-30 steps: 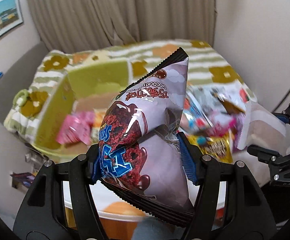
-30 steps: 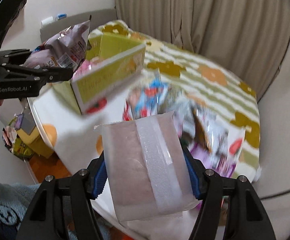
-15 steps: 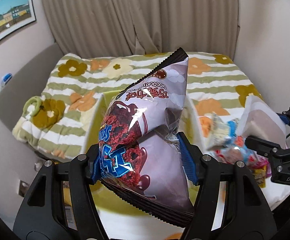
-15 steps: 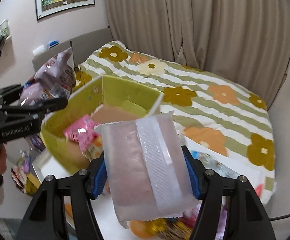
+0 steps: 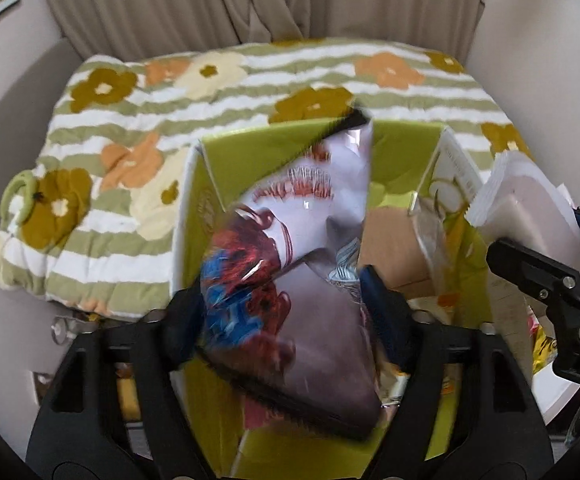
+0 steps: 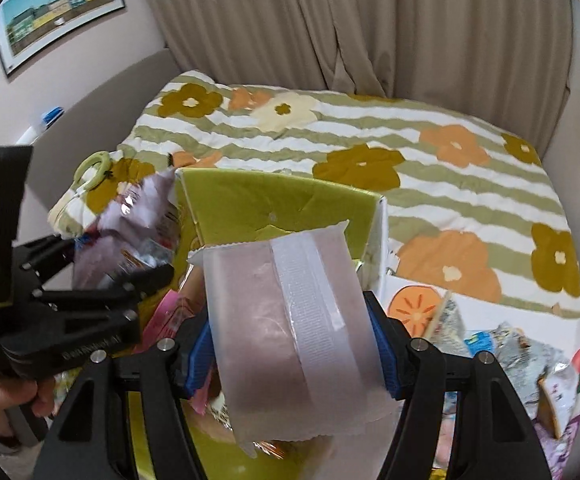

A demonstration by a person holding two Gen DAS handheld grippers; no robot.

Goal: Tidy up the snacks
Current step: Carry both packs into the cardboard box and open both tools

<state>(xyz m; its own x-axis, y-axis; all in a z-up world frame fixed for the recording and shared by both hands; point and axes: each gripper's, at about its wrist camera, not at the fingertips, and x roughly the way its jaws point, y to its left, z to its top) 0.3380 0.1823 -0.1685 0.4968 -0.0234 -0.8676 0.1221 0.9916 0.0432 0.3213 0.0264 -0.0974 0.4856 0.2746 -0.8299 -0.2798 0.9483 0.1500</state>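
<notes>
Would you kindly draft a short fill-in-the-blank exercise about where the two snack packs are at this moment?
1. The left gripper has a chocolate snack bag between its opening jaws, above the open ____ box.
2. The right gripper is closed on a frosted ____ packet.
3. Behind the box lies a striped blanket printed with ____.
4. On the wall in the right wrist view hangs a framed ____.

Missing words: green; pink; flowers; picture
</notes>
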